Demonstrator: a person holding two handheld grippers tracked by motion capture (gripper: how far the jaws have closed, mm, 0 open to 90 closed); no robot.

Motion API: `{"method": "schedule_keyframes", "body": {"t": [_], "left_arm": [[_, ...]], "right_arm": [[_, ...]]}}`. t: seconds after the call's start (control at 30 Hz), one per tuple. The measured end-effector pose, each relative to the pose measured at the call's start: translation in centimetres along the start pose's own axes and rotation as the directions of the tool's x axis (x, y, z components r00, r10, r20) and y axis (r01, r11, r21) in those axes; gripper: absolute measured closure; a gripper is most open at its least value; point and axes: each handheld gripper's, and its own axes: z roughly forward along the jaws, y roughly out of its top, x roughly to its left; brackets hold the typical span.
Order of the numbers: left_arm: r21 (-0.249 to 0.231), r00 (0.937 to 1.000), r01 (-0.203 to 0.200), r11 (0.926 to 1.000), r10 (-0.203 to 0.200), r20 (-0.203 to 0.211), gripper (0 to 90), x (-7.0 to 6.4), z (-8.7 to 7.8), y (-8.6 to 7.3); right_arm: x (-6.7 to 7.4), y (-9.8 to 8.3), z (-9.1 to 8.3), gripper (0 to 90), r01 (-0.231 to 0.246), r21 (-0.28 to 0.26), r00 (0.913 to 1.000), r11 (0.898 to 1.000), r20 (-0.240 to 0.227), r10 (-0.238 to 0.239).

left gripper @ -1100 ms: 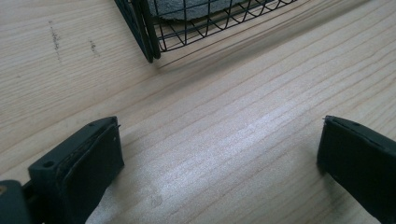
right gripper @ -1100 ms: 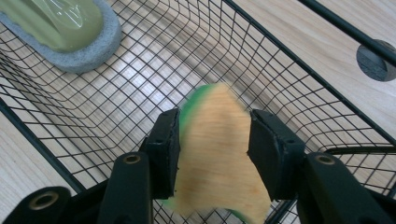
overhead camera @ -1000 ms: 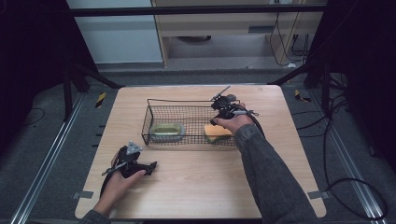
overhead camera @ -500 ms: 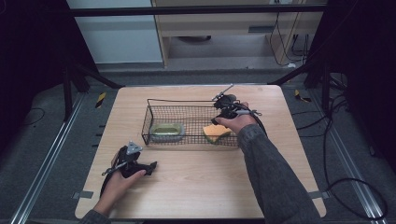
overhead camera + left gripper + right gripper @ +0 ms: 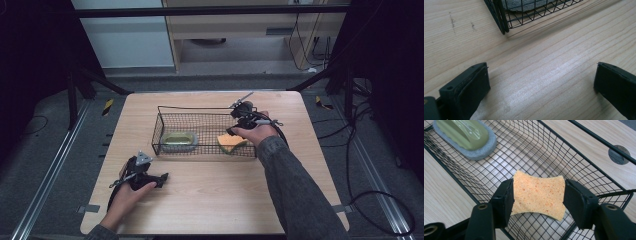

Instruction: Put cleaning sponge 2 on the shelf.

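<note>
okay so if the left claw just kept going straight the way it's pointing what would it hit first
Probably the wire basket. The left claw rests open on the bare table, with nothing between its jaws, and the basket's near corner stands ahead, slightly left of centre. Depth is hard to judge, so it could graze past.

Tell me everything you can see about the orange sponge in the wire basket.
The orange sponge is a flat, porous block, roughly rectangular, with its two sides pinched inward. It sits between the pads of the right gripper, whose jaws have just been opening but still press on it. It is over the floor of the black wire basket, at its right end in the high view; whether it rests on the mesh I cannot tell. In that view a greenish layer shows along its edge.
</note>
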Motion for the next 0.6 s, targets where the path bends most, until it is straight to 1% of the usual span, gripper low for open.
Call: {"method": "schedule_keyframes", "body": {"t": [0.03,0.2,0.27,0.37,0.4,0.47,0.53,0.6], "left_arm": [[0.0,1.0,0.001,1.0,-0.001,0.001,0.0,0.0,0.0,0.0],[0.001,1.0,-0.001,1.0,0.0,0.002,0.0,0.0,0.0,0.0],[0.004,1.0,-0.004,1.0,0.004,0.001,0.0,0.0,0.0,0.0],[0.004,1.0,-0.004,1.0,0.004,0.002,0.0,0.0,0.0,0.0],[0.005,1.0,-0.005,1.0,0.005,0.002,0.0,0.0,0.0,0.0],[0.003,1.0,-0.006,1.0,0.006,0.001,0.0,0.0,0.0,0.0],[0.003,1.0,-0.007,1.0,0.007,0.001,0.0,0.0,0.0,0.0],[0.003,1.0,-0.006,1.0,0.006,0.002,0.0,0.0,0.0,0.0]], "right_arm": [[0.1,-0.1,-0.1,38.2,0.001,0.0,1.0,1.0,-0.002,-0.001],[0.3,-0.4,-0.4,33.8,-0.001,-0.008,1.0,1.0,-0.004,0.001],[0.3,-0.6,-0.5,30.5,-0.001,-0.009,1.0,1.0,-0.001,0.001],[0.3,-0.8,-0.8,23.7,-0.012,-0.017,0.9999,1.0,0.002,0.012],[0.3,-0.8,-0.8,20.4,-0.008,-0.022,1.0,1.0,0.005,0.008],[0.2,-0.8,-1.0,13.7,-0.024,-0.03,0.9997,0.999,0.001,0.024],[0.1,-0.9,-1.1,9.6,-0.033,-0.046,0.9994,0.998,0.009,0.033],[0.1,-0.9,-1.3,7.1,-0.045,-0.049,0.9989,0.998,0.013,0.046]]}}
